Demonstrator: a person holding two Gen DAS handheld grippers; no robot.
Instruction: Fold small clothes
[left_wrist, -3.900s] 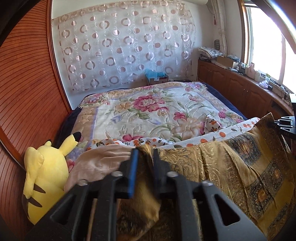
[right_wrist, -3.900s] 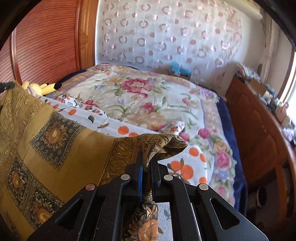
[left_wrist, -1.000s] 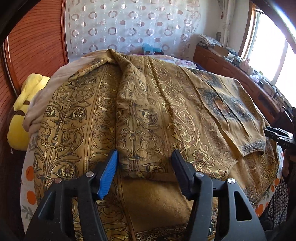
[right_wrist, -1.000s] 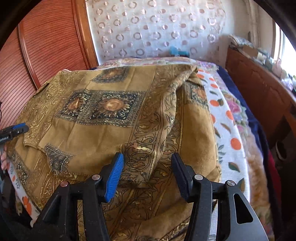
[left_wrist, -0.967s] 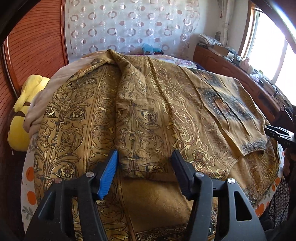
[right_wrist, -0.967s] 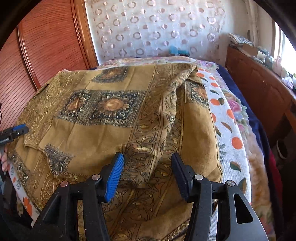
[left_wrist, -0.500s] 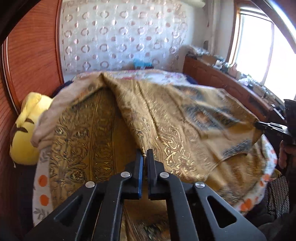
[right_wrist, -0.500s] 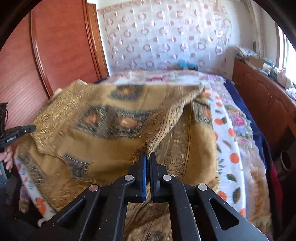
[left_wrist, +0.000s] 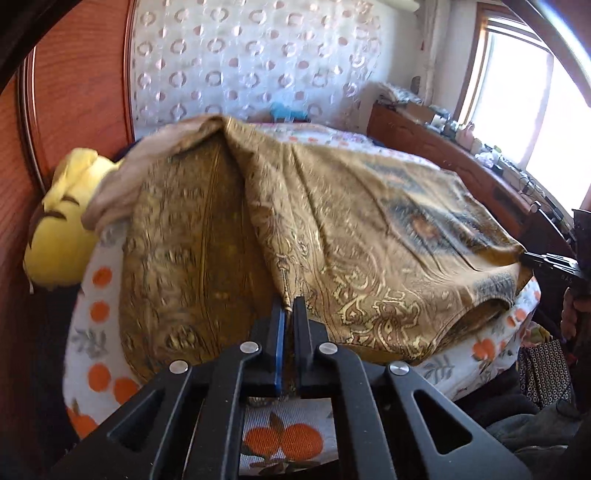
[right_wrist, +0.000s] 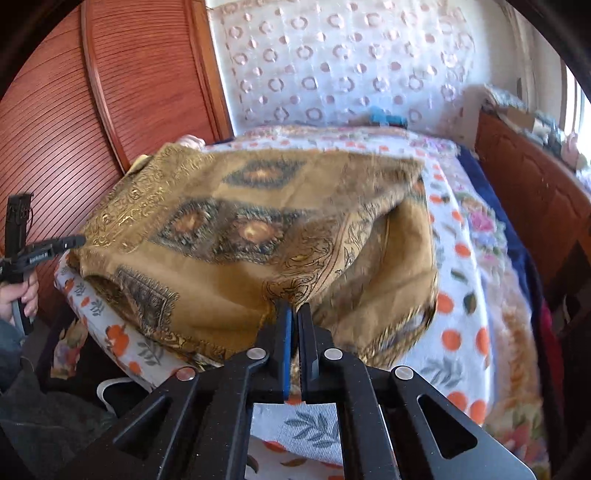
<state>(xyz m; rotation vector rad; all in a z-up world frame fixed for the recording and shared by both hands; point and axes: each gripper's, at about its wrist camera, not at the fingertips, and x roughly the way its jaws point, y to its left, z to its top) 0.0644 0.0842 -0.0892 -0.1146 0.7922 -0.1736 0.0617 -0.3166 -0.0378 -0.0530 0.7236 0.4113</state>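
Observation:
A golden-brown patterned cloth (left_wrist: 351, 221) lies folded over on the bed, its top layer lifted and stretched between both grippers. My left gripper (left_wrist: 289, 303) is shut on the cloth's near edge, which rises in a ridge from the jaws. My right gripper (right_wrist: 294, 309) is shut on the other near corner of the cloth (right_wrist: 221, 221). The right gripper (left_wrist: 530, 257) shows at the right edge of the left wrist view, pinching that corner. In the right wrist view the left gripper (right_wrist: 77, 241) sits at the far left, held by a hand (right_wrist: 16, 295).
A white sheet with orange fruit print (left_wrist: 99, 306) covers the bed under the cloth, with a floral bedspread (right_wrist: 484, 221) beyond. A yellow plush toy (left_wrist: 62, 229) rests at the left against a wooden panel wall (right_wrist: 55, 129). A wooden cabinet (left_wrist: 443, 155) runs under the window.
Both grippers went from open around the cloth's folded edge to shut on it. They have since drawn back and lifted the top layer, so more of the printed sheet shows.

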